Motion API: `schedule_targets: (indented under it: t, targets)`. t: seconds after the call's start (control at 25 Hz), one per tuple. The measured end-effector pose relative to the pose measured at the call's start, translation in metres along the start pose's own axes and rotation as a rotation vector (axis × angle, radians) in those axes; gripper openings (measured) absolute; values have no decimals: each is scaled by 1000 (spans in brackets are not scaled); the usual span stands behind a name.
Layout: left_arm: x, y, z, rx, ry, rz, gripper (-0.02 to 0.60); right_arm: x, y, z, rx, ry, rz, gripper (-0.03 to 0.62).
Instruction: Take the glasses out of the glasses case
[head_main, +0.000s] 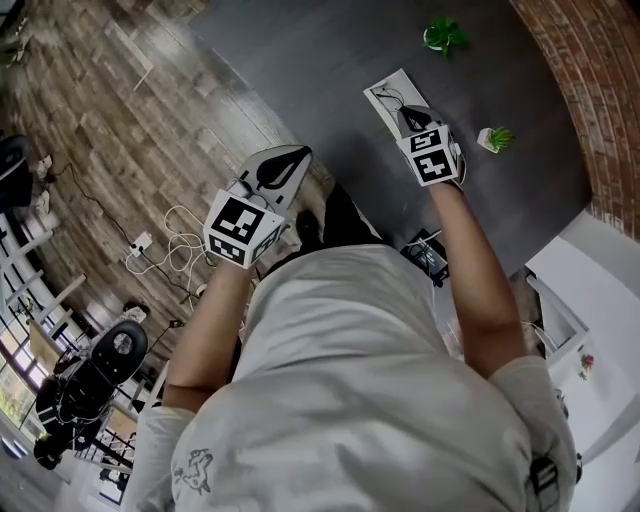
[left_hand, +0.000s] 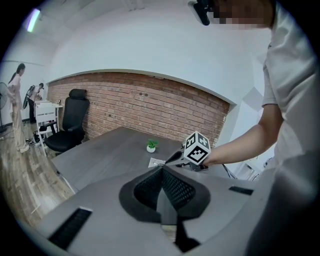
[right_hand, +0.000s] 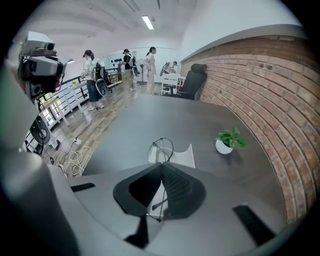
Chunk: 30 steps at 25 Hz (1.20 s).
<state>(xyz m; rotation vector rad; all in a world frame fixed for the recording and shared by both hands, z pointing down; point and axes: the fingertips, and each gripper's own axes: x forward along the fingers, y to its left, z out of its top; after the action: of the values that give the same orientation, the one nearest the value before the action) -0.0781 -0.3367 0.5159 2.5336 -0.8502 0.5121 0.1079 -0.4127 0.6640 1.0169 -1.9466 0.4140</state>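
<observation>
In the head view, the right gripper (head_main: 408, 115) was held over a white glasses case (head_main: 384, 112) lying open on the dark counter (head_main: 300, 60). The thin wire glasses (head_main: 390, 97) showed only faintly against the case. The left gripper (head_main: 286, 166) hung well apart from them, nearer the person, off the counter's edge. The only markings were the black-and-white square patterns on the grippers' cubes and a small animal print on the person's sleeve (head_main: 192, 470), none of it readable writing. In the left gripper view, that gripper's fingers were pressed together with nothing between them, and no label showed on the counter. In the right gripper view, the fingers were closed tight on the glasses: one wire arm ran down between the pads and a round lens stood out past the tips, above the case. The grasp looked done and the glasses looked at least partly raised out of the case, though whether they were fully clear of it could not be told. What seemed left was to carry them away from the case and set them down. No brand could be read on the case or the frame.
</observation>
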Motion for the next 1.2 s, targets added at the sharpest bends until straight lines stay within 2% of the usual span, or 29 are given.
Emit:
schedule_targets:
  t: [0.48, 1.2]
  targets:
    - [-62, -26, 2, 52, -78, 10, 11, -69, 45, 18, 4, -126, -40, 14]
    - [-171, -71, 1, 134, -206, 7, 11, -186, 139, 37, 10, -347, -73, 15]
